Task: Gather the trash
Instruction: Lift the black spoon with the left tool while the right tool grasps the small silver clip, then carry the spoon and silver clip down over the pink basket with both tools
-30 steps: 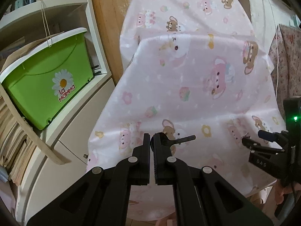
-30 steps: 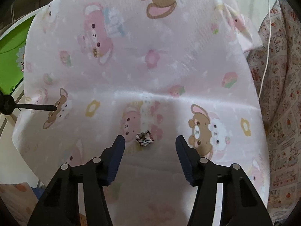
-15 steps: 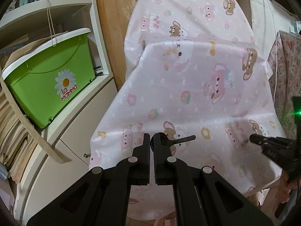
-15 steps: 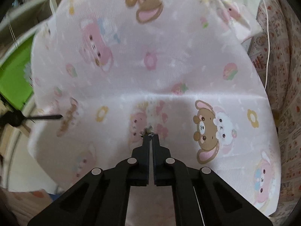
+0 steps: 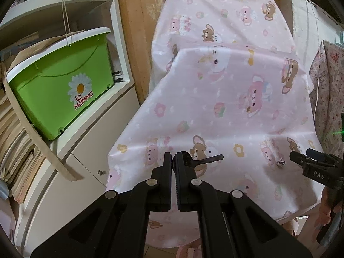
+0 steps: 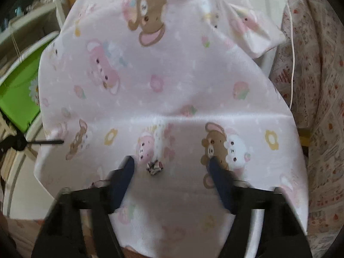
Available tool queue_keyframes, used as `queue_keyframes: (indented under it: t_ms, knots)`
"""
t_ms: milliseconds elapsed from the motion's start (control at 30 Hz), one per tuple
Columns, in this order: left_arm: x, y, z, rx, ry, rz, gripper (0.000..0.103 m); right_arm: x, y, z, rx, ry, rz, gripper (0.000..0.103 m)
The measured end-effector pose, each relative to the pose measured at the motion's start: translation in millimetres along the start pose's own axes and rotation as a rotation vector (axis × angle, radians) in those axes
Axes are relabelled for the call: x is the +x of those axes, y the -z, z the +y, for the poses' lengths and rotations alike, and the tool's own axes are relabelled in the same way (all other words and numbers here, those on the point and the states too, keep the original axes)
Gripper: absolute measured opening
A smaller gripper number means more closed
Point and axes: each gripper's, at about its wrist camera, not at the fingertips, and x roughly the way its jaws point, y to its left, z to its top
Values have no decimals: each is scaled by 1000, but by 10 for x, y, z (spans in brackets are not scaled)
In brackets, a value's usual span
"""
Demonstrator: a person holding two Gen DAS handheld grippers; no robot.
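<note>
The right gripper, whose jaws have just been opening, stands spread over the pink cartoon-print cloth with the small crumpled scrap of trash lying loose between them, nearer the left finger, while the left gripper is pressed together, holding nothing.

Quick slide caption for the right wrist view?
Right tool, jaws just reopened, over a crumpled scrap lying loose on the pink cartoon-print cloth.
</note>
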Motion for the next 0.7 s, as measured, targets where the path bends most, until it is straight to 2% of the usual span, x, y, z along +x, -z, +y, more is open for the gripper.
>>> queue_keyframes:
  t_ms: [67,267,333,400,433,467,533,700]
  knots:
    - [9,1,19,-7,1,3,2,69,4,62,-33,-3,22,75]
    - [52,10,36,-5,-10,13,2,276,90,443,-221,129,39,74]
    - [68,14,42,-3,-16,16,2,338,114,521,-253,155,46,63]
    - [76,14,56,-8,-12,19,2,396,124,543,-250,134,66,43]
    - [78,13,63,-10,-9,20,2,418,124,533,-236,117,77,37]
    - [79,13,71,-11,-9,20,2,428,123,518,-223,108,85,25]
    - [71,13,80,-11,-10,18,2,395,110,486,-193,97,69,20]
    - [4,7,112,-18,14,11,2,122,36,406,-138,10,-20,20]
